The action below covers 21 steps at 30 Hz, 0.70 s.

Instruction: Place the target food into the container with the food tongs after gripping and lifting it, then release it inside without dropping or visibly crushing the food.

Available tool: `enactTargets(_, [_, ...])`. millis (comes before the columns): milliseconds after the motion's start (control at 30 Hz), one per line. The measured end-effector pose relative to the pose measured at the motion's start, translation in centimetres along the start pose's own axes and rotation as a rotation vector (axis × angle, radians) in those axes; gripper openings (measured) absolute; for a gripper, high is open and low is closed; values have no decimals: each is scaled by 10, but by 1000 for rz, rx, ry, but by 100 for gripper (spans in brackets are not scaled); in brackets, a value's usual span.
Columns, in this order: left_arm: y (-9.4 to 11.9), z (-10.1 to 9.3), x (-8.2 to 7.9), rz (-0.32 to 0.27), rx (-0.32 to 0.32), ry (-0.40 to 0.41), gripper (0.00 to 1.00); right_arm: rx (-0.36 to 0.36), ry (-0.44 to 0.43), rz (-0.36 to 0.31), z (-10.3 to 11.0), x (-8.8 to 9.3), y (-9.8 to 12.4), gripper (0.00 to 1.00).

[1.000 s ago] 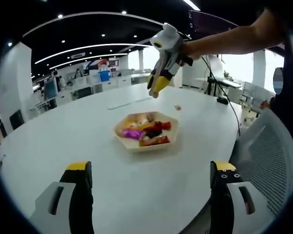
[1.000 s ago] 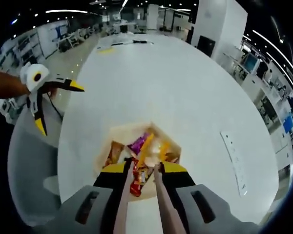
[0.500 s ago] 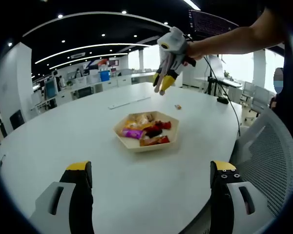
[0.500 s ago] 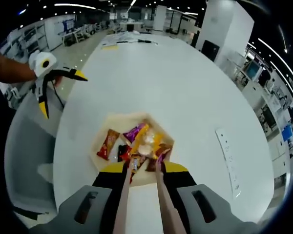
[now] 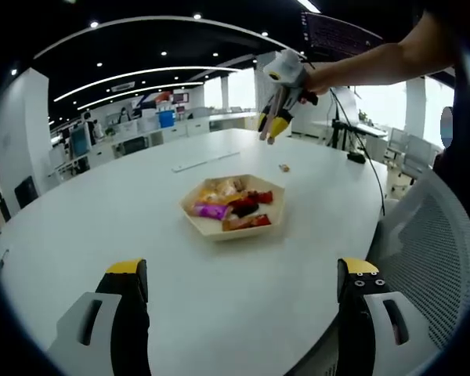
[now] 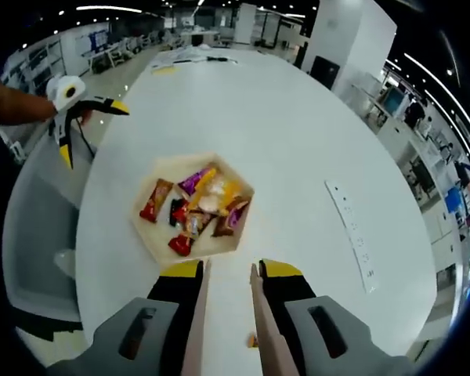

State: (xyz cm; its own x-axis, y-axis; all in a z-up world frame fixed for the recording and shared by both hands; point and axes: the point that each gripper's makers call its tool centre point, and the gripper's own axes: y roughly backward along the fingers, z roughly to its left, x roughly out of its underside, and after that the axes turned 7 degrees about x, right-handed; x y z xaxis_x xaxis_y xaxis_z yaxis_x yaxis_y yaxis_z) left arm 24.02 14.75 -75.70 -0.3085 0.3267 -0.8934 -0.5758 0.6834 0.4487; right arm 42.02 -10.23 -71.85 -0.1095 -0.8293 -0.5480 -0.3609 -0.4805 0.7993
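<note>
A hexagonal wooden tray (image 5: 200, 225) (image 6: 152, 247) with several wrapped snacks stands mid-table. My right gripper (image 6: 231, 270) is shut on the food tongs (image 6: 197, 313), whose two arms stand slightly apart with nothing between them, short of the tray's near rim. In the left gripper view that right gripper (image 5: 272, 125) hangs high above the table, beyond the tray, held by a person's arm. My left gripper (image 5: 243, 266) is open wide and empty, low over the table's near side; it appears as the left gripper (image 6: 90, 133) at the upper left of the right gripper view.
One small loose snack (image 5: 284, 167) (image 6: 251, 341) lies on the white round table (image 5: 102, 204) apart from the tray. A white power strip (image 6: 348, 235) lies to the tray's right. A grey mesh chair (image 5: 431, 235) stands at the table's edge. Desks fill the room behind.
My right gripper has risen and drawn back from the tray; the tongs' tips, earlier down among the snacks, are now clear of it and empty. The left gripper has stayed put.
</note>
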Motion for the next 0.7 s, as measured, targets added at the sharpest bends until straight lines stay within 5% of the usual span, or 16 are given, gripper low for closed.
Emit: enactTargets(700, [1, 11, 7, 5, -29, 74, 99, 6, -17, 13, -23, 59, 21, 28])
